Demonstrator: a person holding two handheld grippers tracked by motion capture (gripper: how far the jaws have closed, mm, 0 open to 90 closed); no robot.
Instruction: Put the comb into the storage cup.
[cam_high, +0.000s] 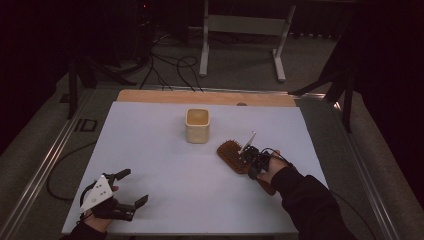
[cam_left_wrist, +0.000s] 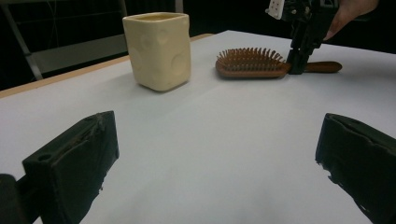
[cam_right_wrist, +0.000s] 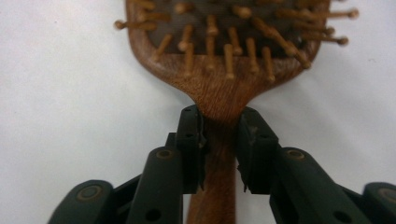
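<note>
White tabletop (cam_high: 165, 150) under dim light, dark floor and cables beyond. Right gripper (cam_right_wrist: 219, 140) clamped on the neck of a wooden paddle hairbrush (cam_right_wrist: 224, 60), pads pressing either side where handle meets head, bristles up, brush flat on the sheet. Just past the brush head, a cream square cup (cam_high: 197, 125), upright. Left gripper (cam_high: 131, 187) well apart, jaws spread wide, nothing between.

A brown wooden hairbrush (cam_high: 233, 155) lies bristles-up on the white table, its handle neck clamped between jaws.
</note>
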